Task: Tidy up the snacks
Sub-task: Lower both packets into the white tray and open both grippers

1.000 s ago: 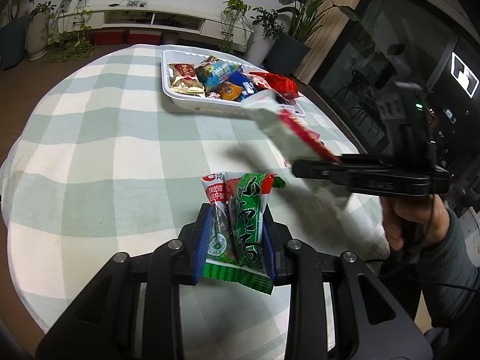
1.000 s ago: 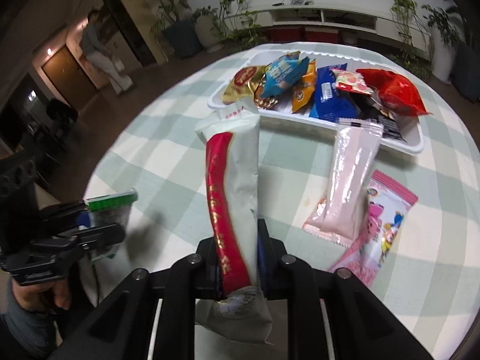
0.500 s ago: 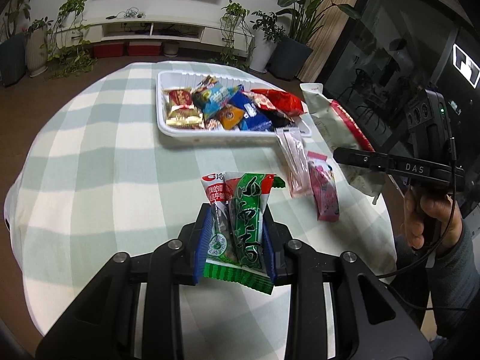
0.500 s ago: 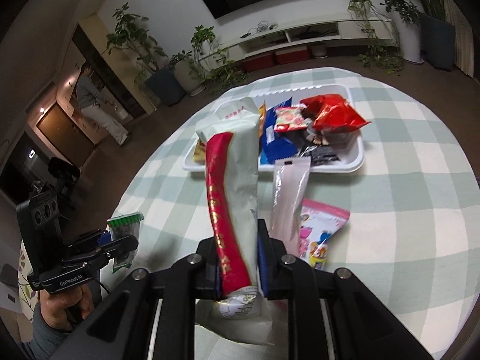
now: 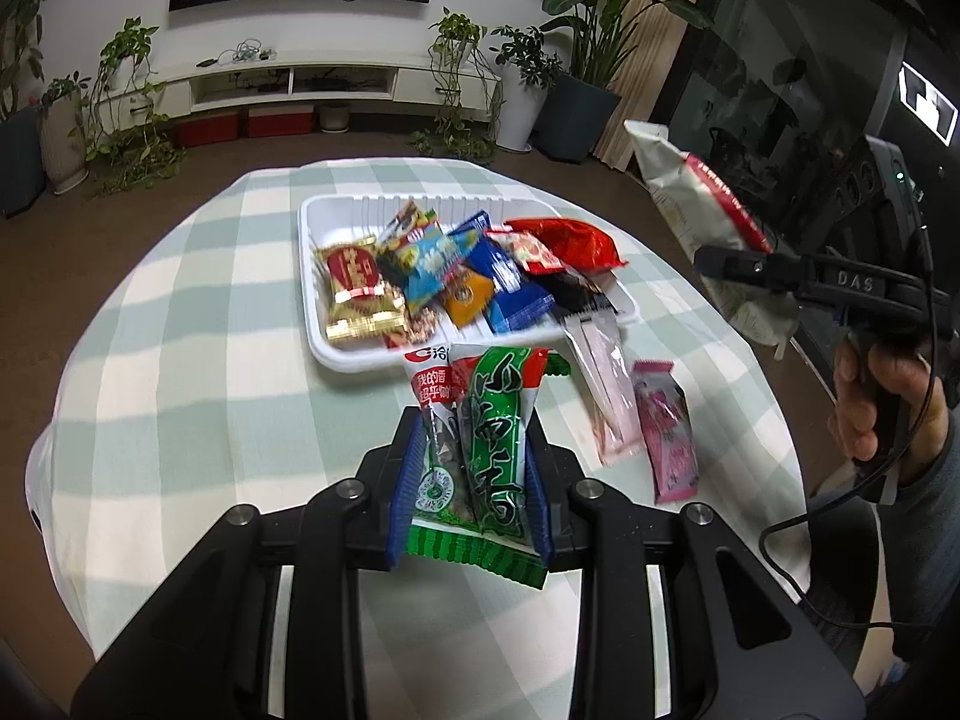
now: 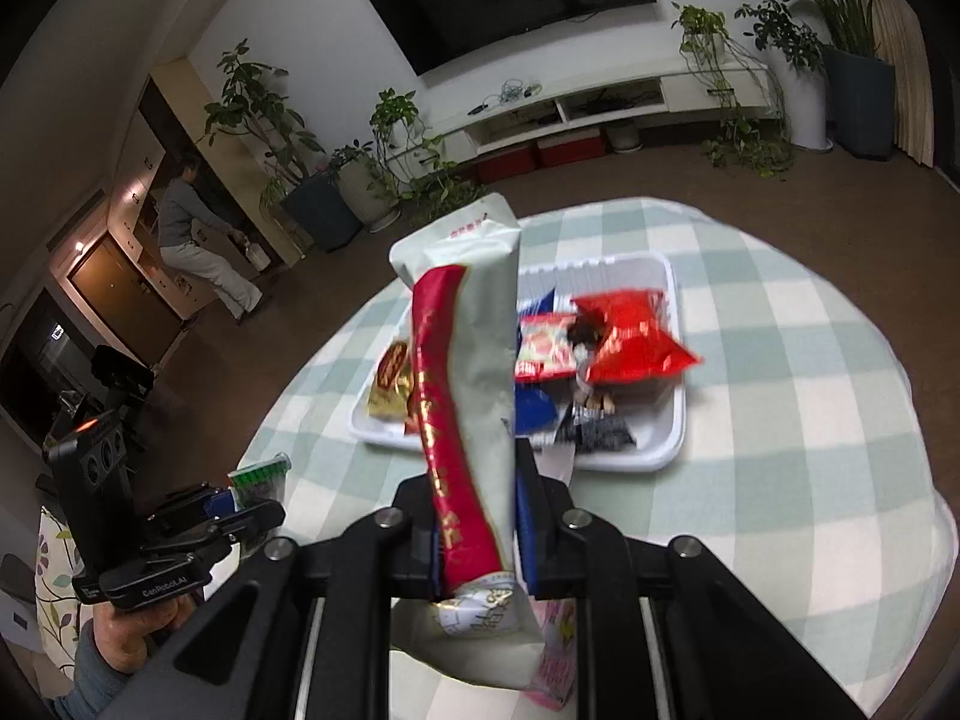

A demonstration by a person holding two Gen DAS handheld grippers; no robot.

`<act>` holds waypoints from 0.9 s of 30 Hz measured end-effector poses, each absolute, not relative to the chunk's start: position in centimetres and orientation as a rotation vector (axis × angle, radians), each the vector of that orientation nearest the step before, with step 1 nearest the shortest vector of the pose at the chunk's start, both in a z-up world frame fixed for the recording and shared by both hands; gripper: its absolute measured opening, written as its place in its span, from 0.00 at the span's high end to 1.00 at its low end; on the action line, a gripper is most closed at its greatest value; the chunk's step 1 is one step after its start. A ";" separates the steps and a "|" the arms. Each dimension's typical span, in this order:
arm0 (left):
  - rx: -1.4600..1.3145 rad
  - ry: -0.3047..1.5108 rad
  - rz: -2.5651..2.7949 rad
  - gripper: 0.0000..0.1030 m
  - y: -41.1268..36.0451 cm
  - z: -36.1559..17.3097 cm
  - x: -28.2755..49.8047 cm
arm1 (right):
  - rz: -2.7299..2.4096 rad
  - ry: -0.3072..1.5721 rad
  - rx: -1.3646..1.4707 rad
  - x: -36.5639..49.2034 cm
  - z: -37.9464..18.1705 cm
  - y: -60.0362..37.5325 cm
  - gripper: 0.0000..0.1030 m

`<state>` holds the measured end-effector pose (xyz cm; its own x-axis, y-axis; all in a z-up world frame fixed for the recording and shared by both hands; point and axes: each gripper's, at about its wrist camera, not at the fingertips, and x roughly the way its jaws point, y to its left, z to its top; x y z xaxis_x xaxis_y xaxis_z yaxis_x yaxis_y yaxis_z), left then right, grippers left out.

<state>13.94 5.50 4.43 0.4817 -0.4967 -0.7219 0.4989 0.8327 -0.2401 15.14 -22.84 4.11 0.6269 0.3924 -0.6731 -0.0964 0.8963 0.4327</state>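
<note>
My left gripper [image 5: 468,480] is shut on a green snack packet [image 5: 492,438], held upright above the checked table. My right gripper [image 6: 474,516] is shut on a long white packet with a red stripe [image 6: 468,396], raised high at the table's near edge; that packet also shows in the left wrist view [image 5: 702,210]. A white tray [image 5: 309,276] heaped with several snack packets sits mid-table, and it also shows in the right wrist view [image 6: 675,420]. A pale pink packet [image 5: 603,384] and a bright pink packet [image 5: 669,438] lie on the cloth by the tray's right corner.
The round table has a green and white checked cloth [image 5: 180,360]. Potted plants [image 5: 576,90] and a low TV bench [image 5: 288,84] stand behind it. A person [image 6: 192,240] stands far off at the left of the room.
Both grippers have pulled back and risen, keeping their packets. The right gripper moved from over the table, near the tray, out to the table's edge. The tray and pink packets lie unmoved.
</note>
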 end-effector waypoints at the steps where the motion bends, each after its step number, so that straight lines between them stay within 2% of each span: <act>1: 0.002 0.877 -0.605 0.73 5.4 4.6 14.6 | 0.286 0.845 0.376 15.4 4.4 -22.9 0.81; 14: -0.024 0.875 -0.564 0.73 3.8 6.7 27.1 | 0.290 0.805 0.426 22.2 6.2 -22.5 0.81; 20: -0.016 0.933 -0.526 0.73 1.9 3.7 32.3 | 0.281 0.913 0.468 26.1 3.0 -21.0 0.81; 27: -0.014 0.990 -0.508 0.72 0.7 -0.5 34.8 | 0.258 1.021 0.456 29.3 -1.5 -18.7 0.81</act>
<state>34.78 0.68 -0.47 0.4425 -0.4155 -0.7947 0.4031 0.8838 -0.2376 29.34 -18.70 -1.49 0.5039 0.4128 -0.7587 0.0035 0.8774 0.4797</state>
